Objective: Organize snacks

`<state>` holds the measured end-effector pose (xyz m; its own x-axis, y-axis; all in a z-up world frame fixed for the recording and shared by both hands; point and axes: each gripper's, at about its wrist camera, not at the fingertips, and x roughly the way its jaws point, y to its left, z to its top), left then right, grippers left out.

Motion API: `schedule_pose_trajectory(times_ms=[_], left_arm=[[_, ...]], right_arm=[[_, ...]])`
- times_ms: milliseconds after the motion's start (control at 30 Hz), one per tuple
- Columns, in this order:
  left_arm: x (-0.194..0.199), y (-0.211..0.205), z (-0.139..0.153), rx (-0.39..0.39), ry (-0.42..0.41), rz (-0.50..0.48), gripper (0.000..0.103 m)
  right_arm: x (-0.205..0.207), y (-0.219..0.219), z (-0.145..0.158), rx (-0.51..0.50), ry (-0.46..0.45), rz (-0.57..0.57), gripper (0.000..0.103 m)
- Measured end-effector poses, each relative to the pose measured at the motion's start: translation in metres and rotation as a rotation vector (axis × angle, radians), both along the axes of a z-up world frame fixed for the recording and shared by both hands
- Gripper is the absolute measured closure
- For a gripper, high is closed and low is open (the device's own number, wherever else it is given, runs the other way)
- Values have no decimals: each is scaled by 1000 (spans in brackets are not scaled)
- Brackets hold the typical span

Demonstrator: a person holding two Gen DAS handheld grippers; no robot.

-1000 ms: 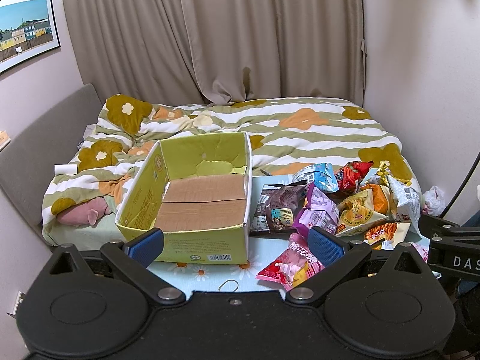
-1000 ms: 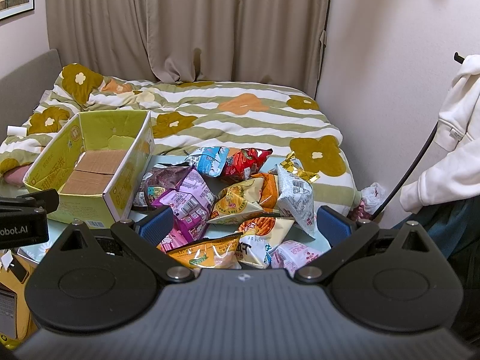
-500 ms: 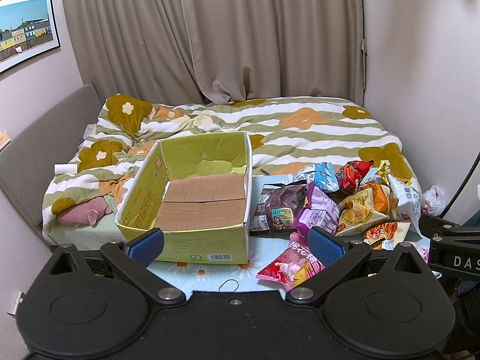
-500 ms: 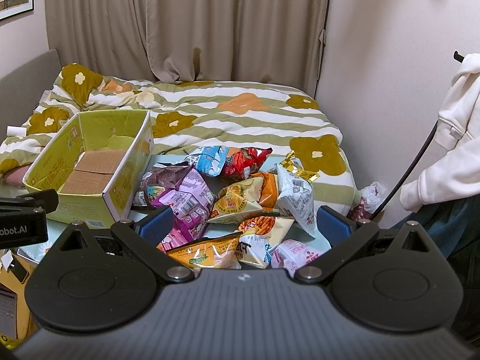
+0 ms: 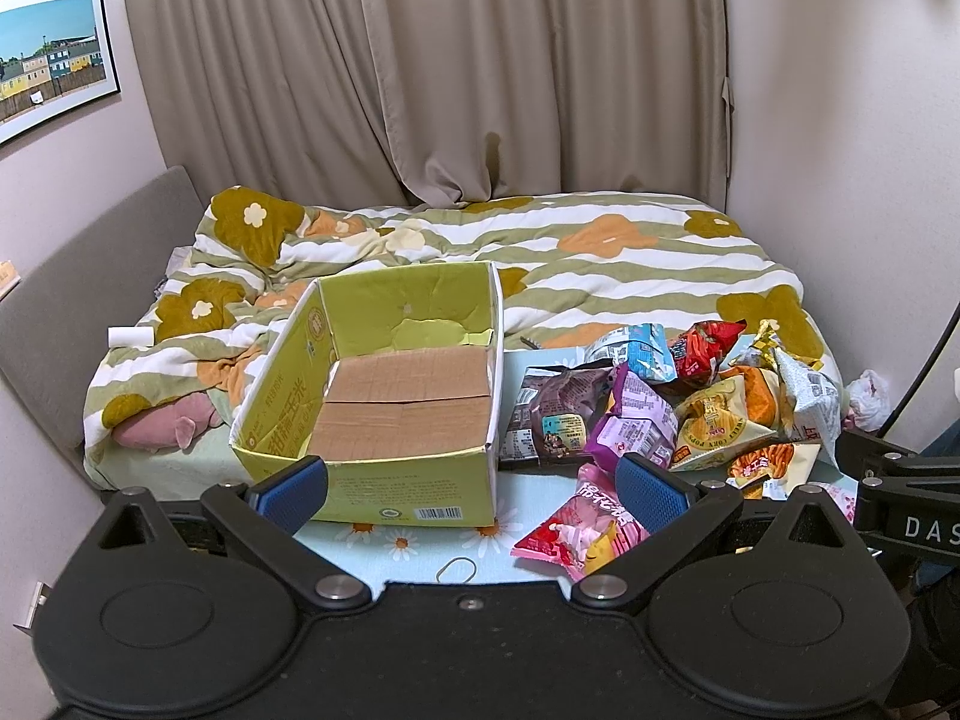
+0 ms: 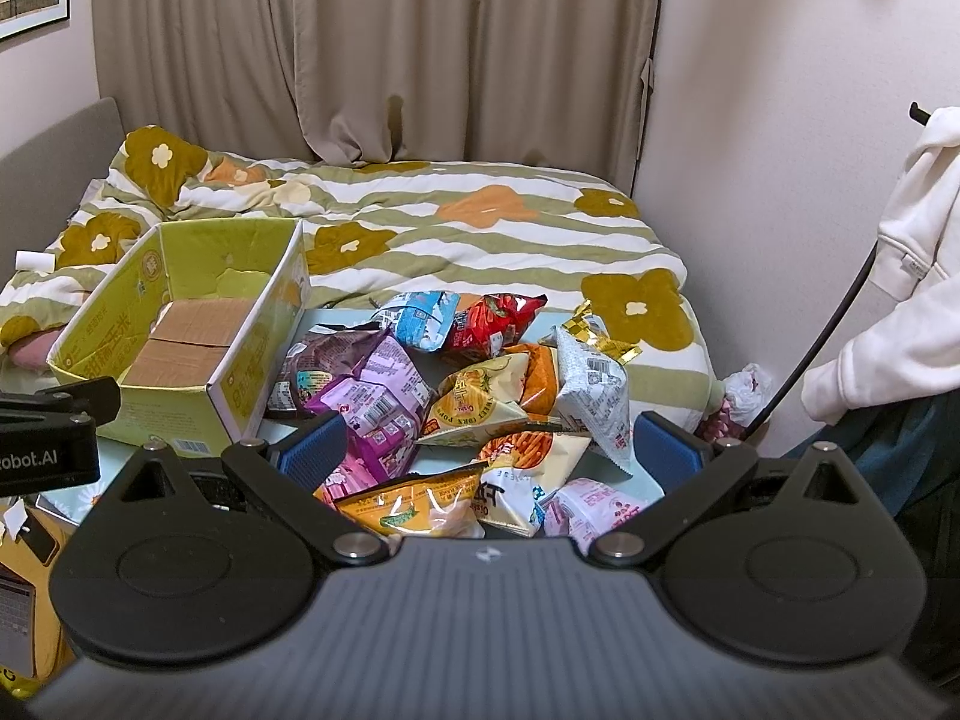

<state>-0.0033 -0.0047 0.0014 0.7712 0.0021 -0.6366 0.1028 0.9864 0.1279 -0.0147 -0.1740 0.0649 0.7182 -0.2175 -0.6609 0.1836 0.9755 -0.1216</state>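
1. A small table with a pale blue, daisy-printed cloth (image 5: 420,546) stands at the foot of a bed covered by a green-striped floral duvet (image 5: 600,252).
2. On the table's left half sits an open yellow-green cardboard box (image 5: 384,396). Only its bare brown bottom flaps show inside; no snack has gone in.
3. A loose pile of snack bags (image 6: 480,396) covers the table's right half, just beside the box.
4. The pile includes a purple bag (image 6: 378,408), a brown bag (image 5: 549,414), a blue-and-white bag (image 6: 420,318), a red bag (image 6: 492,321), a yellow corn-pop bag (image 6: 474,402) and a white bag (image 6: 594,390).
5. A pink-and-red bag (image 5: 579,531) lies apart at the table's near edge, in front of the pile.
6. The left gripper (image 5: 471,483) hovers over the near edge with its blue-padded jaws spread wide, holding nothing.
7. The right gripper (image 6: 489,444) hangs over the pile's near side, jaws likewise spread and empty.
8. Judged from this, the task has barely begun: every bag is yet to be sorted, probably into the box.
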Motion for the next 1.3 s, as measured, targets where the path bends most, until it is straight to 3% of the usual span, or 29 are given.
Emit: schedule_pose_trajectory(times_ms=[600, 767, 1300], left_arm=[[1, 0, -1, 0, 9, -2, 0], [12, 1, -3, -24, 26, -41, 0], [74, -27, -50, -34, 105, -167, 0]], right_arm=[[2, 0, 1, 2, 7, -1, 0], [6, -6, 2, 13, 18, -17, 0], [55, -51, -47, 20, 103, -131, 0]])
